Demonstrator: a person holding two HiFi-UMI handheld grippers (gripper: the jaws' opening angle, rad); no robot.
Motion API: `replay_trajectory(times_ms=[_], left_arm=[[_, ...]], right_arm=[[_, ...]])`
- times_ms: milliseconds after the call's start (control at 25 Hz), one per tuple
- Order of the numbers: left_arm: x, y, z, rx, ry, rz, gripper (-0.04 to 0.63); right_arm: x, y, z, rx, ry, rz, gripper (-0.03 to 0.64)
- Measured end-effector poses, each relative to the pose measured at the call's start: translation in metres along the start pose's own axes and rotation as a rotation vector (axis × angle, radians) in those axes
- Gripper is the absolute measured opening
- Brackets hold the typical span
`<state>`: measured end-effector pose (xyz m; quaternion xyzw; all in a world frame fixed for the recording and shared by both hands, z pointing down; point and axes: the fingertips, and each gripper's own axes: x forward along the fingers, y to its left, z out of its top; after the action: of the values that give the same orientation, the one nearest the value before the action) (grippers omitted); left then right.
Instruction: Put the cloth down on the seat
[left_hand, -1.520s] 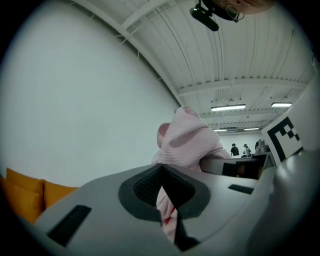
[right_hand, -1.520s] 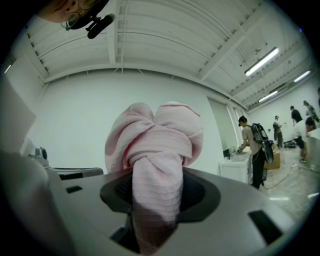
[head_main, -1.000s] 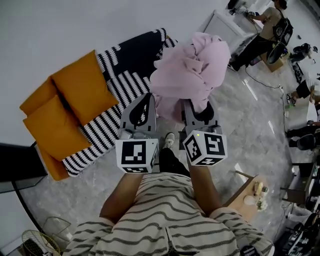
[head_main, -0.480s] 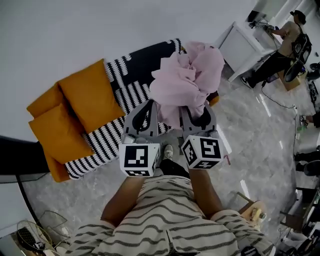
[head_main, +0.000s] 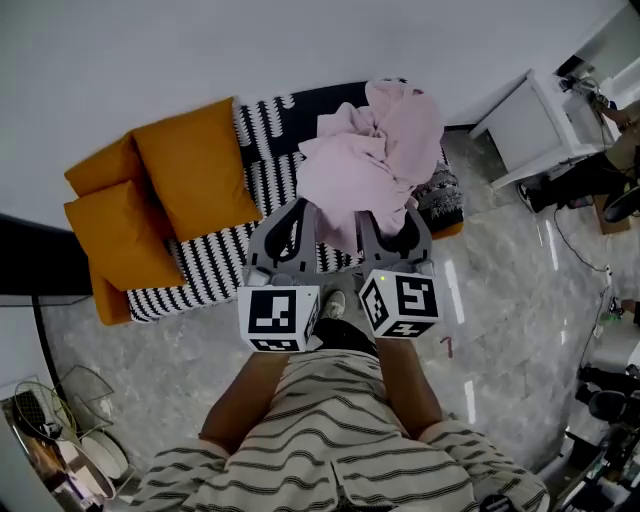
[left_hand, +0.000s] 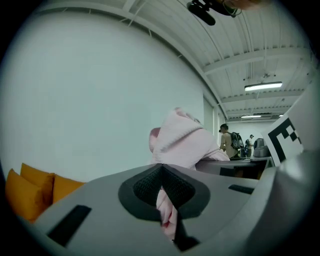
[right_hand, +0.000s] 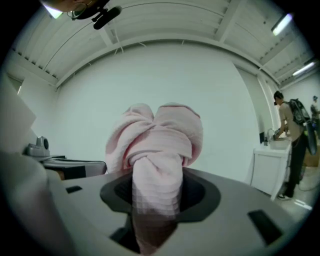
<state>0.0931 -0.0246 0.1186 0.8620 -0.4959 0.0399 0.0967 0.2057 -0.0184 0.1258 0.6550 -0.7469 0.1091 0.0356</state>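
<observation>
cloth (head_main: 375, 150): we see pale pink, with a fine waffle grid
seat (head_main: 205, 268): black-and-white stripes (orange along its base)
cushions (head_main: 190, 180): plain orange
floor (head_main: 500, 330): we read grey marbling
shirt (head_main: 330, 440): pale with dark stripes
wall (head_main: 200, 50): off-white

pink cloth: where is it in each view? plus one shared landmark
Head view: pink cloth upper centre, bunched over the striped seat.
Left gripper view: cloth centre, rising from shut jaws.
Right gripper view: cloth centre, thick wad clamped in jaws.
Shared landmark: white wall behind it.

Waffle-textured pink cloth (right_hand: 155, 150), matt grey plastic fingers (right_hand: 240, 200), glossy marbled floor (head_main: 500, 300).
</observation>
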Motion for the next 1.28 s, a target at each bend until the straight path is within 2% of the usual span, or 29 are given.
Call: replay_trajectory(times_ms=[280,440,520,800,1040,1280], left_arm=[[0.023,0.023,-0.029,-0.029,0.057,0.146,0.003],[0.015,0.063,-0.061,-0.062,0.113,0.204,0.003],[0.014,0.079,-0.072,-0.068,0.136,0.216,0.003],[0.024,0.083,-0.09,-0.084,0.185,0.244,0.003],[0.003,0.128,-0.119,-0.119,0.231,0.247,0.003],[-0.002,0.139,-0.149,-0.135,0.287,0.247,0.003]], right_arm=[[0.043,-0.003,-0.026,0.012,0.08,0.127,0.204],[0.072,0.027,-0.058,0.015,0.143,0.174,0.204],[0.085,0.038,-0.071,0.017,0.17,0.186,0.204],[0.097,0.029,-0.089,0.029,0.234,0.203,0.204],[0.104,0.077,-0.127,0.022,0.303,0.207,0.204],[0.108,0.086,-0.162,0.037,0.359,0.206,0.204]])
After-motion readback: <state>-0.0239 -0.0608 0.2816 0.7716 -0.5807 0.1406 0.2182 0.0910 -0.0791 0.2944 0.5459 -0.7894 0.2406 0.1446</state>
